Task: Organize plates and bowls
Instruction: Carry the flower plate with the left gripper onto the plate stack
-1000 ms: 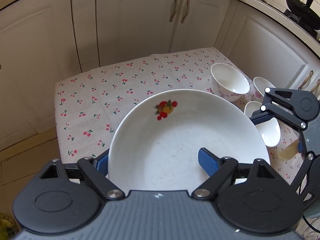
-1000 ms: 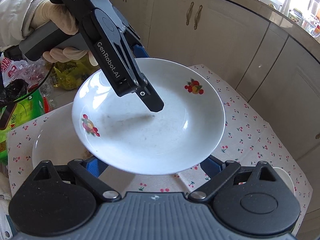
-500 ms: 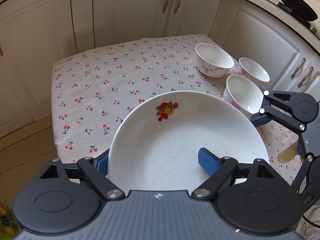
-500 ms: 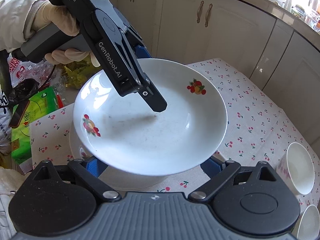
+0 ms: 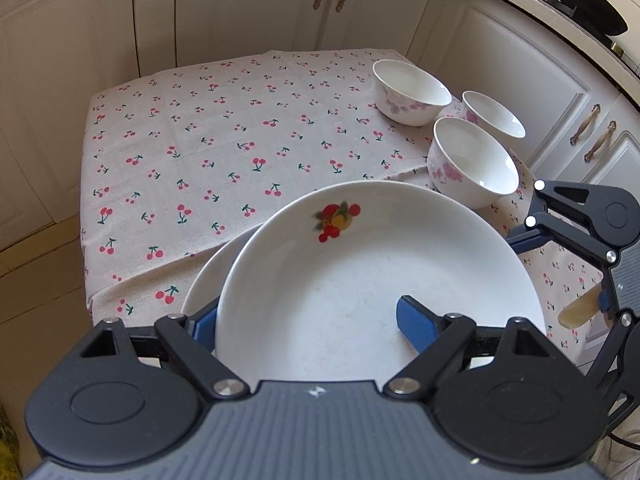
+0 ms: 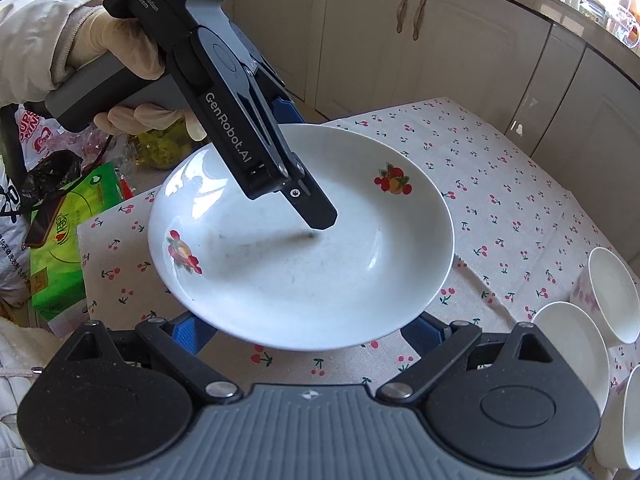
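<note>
**Plate carried over the lower plate**

Now the plate (image 5: 376, 280) sits lower and nearer the table than a second ago, and a lower plate (image 5: 204, 280) shows under its left edge in the left wrist view, where only cloth showed before. The three bowls have also slid into fuller view at the right, so the whole carry has swung across the cloth (image 5: 224, 152). That suggests the stacking step is close: the held plate looks nearly over its mate, though whether they touch cannot be told.

The left gripper (image 5: 308, 320) is clamped on the near rim, one blue finger inside the plate and one beneath. The right gripper (image 6: 304, 332) has its fingers spread wide under the opposite rim; it seems to support rather than pinch, and contact is hidden.

The plate holds nothing but faint specks. Each bowl is empty: the far bowl (image 5: 412, 92), the small bowl (image 5: 494, 120) and the near bowl (image 5: 474, 160) stand close together on the cloth.
</note>
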`<action>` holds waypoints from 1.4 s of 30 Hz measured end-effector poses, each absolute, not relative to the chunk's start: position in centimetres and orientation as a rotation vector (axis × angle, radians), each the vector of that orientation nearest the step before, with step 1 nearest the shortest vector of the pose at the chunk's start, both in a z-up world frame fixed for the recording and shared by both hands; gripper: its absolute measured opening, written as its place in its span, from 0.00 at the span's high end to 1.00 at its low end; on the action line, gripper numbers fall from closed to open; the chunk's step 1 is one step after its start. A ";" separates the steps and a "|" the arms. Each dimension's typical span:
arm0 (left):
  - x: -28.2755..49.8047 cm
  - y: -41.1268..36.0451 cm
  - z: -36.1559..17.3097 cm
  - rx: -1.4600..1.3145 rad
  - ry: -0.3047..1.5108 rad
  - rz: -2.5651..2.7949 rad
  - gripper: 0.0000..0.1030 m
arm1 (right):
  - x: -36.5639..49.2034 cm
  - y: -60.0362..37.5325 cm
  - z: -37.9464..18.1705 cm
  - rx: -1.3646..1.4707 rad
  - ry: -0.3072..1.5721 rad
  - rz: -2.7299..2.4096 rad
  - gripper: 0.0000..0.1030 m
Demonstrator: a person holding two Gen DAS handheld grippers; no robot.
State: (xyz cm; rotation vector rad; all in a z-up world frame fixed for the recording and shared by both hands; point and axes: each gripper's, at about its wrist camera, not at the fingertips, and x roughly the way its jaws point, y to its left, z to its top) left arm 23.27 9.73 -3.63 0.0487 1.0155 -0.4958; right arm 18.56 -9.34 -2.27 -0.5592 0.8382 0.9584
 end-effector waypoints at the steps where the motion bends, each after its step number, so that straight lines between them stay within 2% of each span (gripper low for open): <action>1: 23.2 9.7 -3.7 0.048 1.017 -0.500 0.15 | 18.4 -9.4 -2.3 -0.560 0.842 0.958 0.04; 25: 23.5 9.9 -5.3 0.054 1.056 -0.511 0.15 | 18.1 -8.7 -2.7 -0.577 0.897 0.936 0.04; 42: 23.6 10.7 -4.5 0.071 1.048 -0.518 0.15 | 18.3 -8.3 -3.0 -0.582 0.895 0.923 0.04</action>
